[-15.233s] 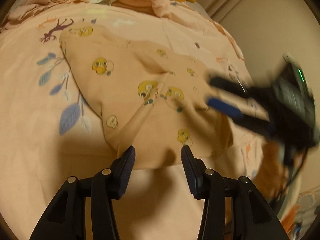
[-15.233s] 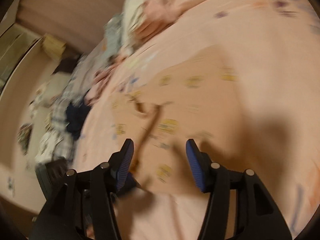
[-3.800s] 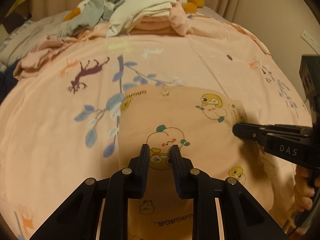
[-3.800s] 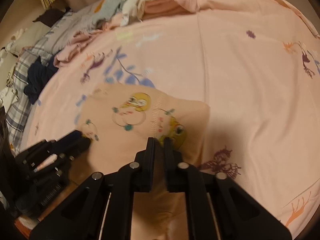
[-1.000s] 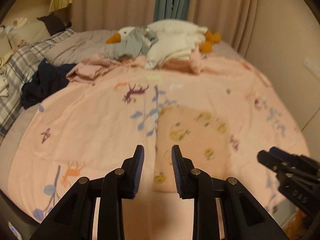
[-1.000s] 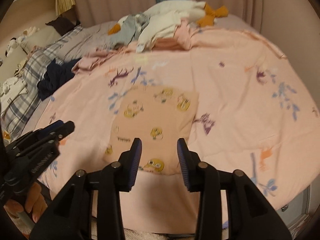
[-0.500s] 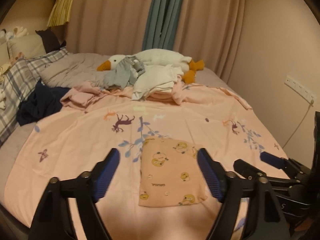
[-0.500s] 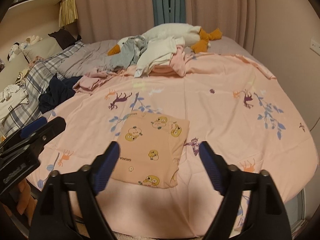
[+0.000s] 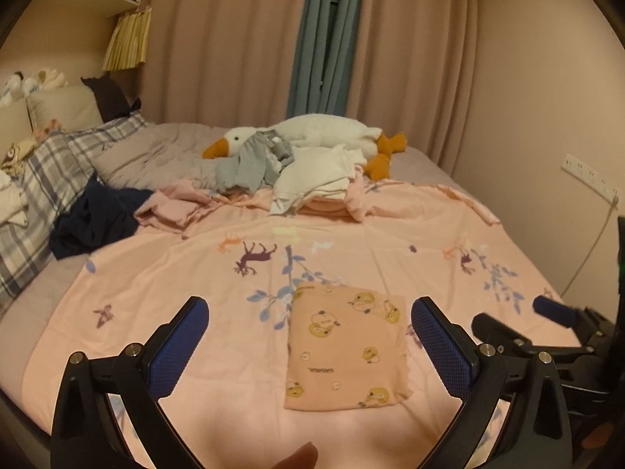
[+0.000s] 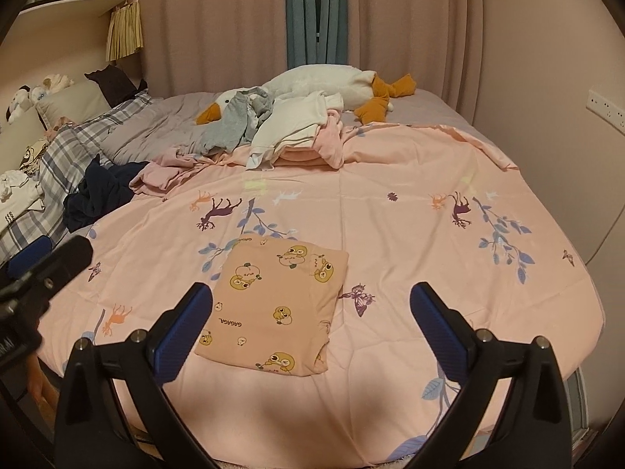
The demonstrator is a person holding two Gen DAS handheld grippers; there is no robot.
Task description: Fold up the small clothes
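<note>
One pink bedspread (image 10: 390, 179), folded garment (image 10: 273, 305), plush goose (image 10: 312, 78), beige curtains (image 10: 410, 19)

— What's different from fifteen seconds back?

— The peach garment (image 10: 273, 303), then spread loose, now lies as a neat folded rectangle at lower centre.

— And the grippers?

— Both had clamped its near edge; now the left gripper (image 9: 308, 346) and right gripper (image 10: 310, 326) are pulled back and raised, jaws spread wide and empty, wider than a second ago.
</note>
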